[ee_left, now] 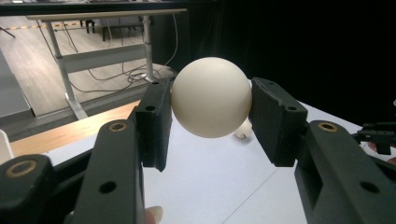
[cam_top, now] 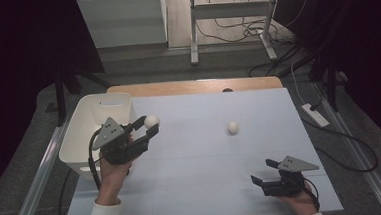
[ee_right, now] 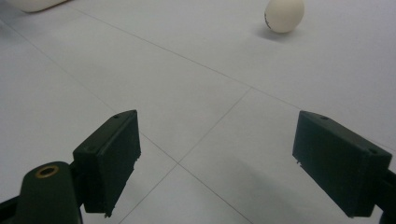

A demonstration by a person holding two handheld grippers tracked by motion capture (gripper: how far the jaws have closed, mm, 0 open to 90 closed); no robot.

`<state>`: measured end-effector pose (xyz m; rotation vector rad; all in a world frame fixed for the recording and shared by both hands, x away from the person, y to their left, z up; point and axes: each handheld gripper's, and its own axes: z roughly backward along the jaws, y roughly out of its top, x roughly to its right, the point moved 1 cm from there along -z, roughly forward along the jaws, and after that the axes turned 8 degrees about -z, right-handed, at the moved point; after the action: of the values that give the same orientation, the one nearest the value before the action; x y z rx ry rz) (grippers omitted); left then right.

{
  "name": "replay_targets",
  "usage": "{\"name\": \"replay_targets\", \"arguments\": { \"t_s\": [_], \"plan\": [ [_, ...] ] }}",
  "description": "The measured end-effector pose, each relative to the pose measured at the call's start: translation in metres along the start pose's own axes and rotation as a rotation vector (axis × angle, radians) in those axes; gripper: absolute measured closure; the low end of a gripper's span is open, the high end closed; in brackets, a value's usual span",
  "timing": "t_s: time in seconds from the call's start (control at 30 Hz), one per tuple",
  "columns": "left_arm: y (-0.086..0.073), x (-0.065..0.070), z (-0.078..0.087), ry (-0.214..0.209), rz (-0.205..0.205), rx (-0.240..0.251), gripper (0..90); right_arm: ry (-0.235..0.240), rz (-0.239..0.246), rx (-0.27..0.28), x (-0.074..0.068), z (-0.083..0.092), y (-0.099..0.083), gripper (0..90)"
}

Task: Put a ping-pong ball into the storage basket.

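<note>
The left tongs (cam_top: 148,126) are clamped on a smooth, cream-white egg-shaped ball (cam_top: 152,121), held in the air just beside the white plastic bin (cam_top: 82,125), on the side facing the middle of the desk (cam_top: 208,186). In the left gripper view the ball (ee_left: 211,96) sits between the two black pads, touched at its widest girth on both sides.

A second cream-white egg-shaped ball (cam_top: 233,127) lies on the pale desk well apart from the bin, toward the right half of the surface; the right gripper view has it (ee_right: 284,15) far ahead of the jaws. The right tongs (cam_top: 264,173) stand wide apart with nothing between them, low over the near right part of the desk, farther still from the bin.

Both balls look light, hard and slick, and probably brittle if they are real eggs, which I cannot tell. A rounded shell like this will likely squirt out if pinched off-centre, so the hold should be across the widest middle with gentle pressure. The one on the desk may roll when nudged.
</note>
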<state>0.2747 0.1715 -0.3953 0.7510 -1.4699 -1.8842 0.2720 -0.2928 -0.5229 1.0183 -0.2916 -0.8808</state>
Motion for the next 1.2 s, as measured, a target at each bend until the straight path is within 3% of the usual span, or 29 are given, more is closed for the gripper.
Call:
{"name": "replay_targets", "arguments": {
  "t_s": [1.2],
  "plan": [
    [0.0066, -0.0071, 0.0072, 0.033, 0.018, 0.025, 50.8, -0.007, -0.003, 0.003, 0.0011, 0.0008, 0.0013, 15.3]
  ]
}}
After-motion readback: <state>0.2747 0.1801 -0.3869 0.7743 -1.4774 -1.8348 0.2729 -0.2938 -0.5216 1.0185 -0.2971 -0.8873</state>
